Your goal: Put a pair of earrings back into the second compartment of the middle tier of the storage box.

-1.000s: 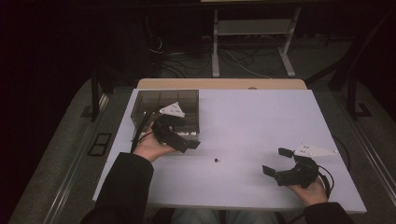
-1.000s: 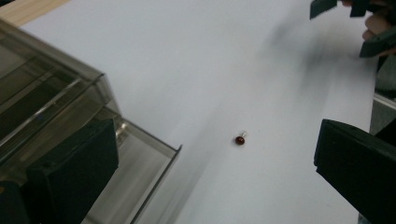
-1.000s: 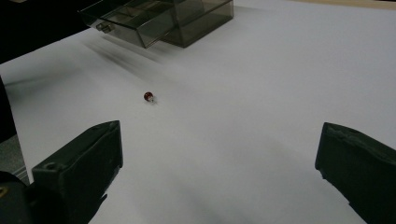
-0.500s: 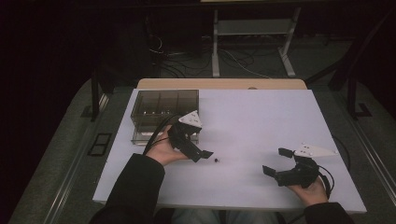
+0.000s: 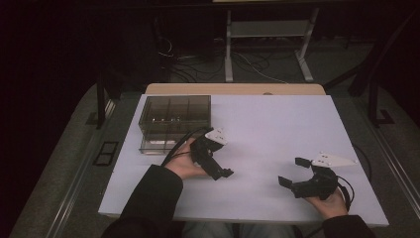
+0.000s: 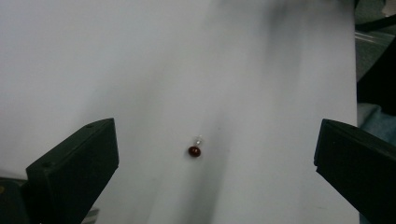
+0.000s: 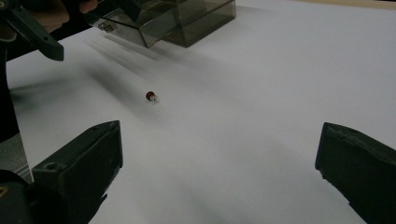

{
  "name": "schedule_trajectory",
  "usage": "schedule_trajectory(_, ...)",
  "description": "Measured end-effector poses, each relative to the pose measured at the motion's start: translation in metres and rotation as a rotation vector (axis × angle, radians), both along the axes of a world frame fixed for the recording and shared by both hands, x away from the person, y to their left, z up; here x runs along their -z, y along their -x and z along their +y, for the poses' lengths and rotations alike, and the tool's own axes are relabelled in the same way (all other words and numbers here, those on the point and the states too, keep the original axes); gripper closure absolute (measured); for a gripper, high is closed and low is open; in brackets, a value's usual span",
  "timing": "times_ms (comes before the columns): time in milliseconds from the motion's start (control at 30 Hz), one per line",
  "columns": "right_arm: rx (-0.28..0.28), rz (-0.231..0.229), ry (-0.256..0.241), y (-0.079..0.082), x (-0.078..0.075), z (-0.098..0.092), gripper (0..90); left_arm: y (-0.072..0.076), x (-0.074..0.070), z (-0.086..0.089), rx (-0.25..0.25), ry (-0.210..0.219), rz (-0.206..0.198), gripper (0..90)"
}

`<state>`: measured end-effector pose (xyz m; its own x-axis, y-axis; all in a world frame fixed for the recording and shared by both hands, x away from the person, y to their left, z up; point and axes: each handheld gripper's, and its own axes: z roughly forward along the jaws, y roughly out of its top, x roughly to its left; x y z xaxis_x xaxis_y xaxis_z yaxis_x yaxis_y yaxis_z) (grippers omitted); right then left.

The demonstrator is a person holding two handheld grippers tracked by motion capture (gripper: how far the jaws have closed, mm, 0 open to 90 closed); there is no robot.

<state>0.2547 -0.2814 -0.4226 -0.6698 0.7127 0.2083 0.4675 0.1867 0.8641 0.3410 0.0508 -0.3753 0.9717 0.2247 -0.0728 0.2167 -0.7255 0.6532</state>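
Right now left gripper (image 6: 212, 154) has its jaws wide apart, nothing between them but table; a small dark-red bead (image 6: 194, 151) lies on the white table (image 6: 140, 70) midway between the jaw tips, touching neither. From the high view the left gripper (image 5: 218, 168) sits just in front of the smoky clear compartment box (image 5: 174, 115). Right gripper (image 5: 297, 173) also spread open, empty, low over the table near the front right, well apart from the bead (image 7: 150, 95), which lies ahead of it toward the box (image 7: 187, 18).
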Motion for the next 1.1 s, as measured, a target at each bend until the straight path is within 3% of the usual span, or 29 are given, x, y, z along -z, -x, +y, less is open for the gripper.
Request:
schedule_trajectory(233,-0.003,0.001,-0.002,0.0,0.0,0.0,0.4,0.003,0.011,-0.011,0.053,-0.035,0.04,0.0)
schedule_trajectory(367,-0.006,0.002,-0.002,0.0,0.0,0.0,0.4,0.005,0.021,-0.02,0.111,-0.106,0.057,0.0)
schedule_trajectory(467,-0.007,0.003,-0.002,0.001,0.0,0.0,0.4,0.007,0.027,-0.023,0.129,-0.133,0.064,1.7)
schedule_trajectory(567,-0.008,0.003,-0.002,0.001,0.0,0.001,0.4,0.007,0.034,-0.027,0.147,-0.173,0.055,5.4)
schedule_trajectory(667,-0.009,0.003,0.0,0.001,0.0,0.001,0.4,0.005,0.041,-0.03,0.17,-0.219,0.019,9.9)
schedule_trajectory(733,-0.009,0.002,-0.001,0.001,0.0,0.001,0.4,0.005,0.045,-0.03,0.159,-0.236,0.022,13.2)
schedule_trajectory(867,-0.012,0.003,0.002,0.001,0.0,0.001,0.4,0.005,0.053,-0.033,0.159,-0.288,-0.032,17.2)
schedule_trajectory(967,-0.013,0.003,0.002,0.001,0.0,0.001,0.4,0.005,0.054,-0.034,0.161,-0.285,-0.041,21.4)
schedule_trajectory(1100,-0.017,0.006,0.003,0.001,0.0,0.001,0.4,0.003,0.051,-0.034,0.157,-0.255,-0.063,37.2)
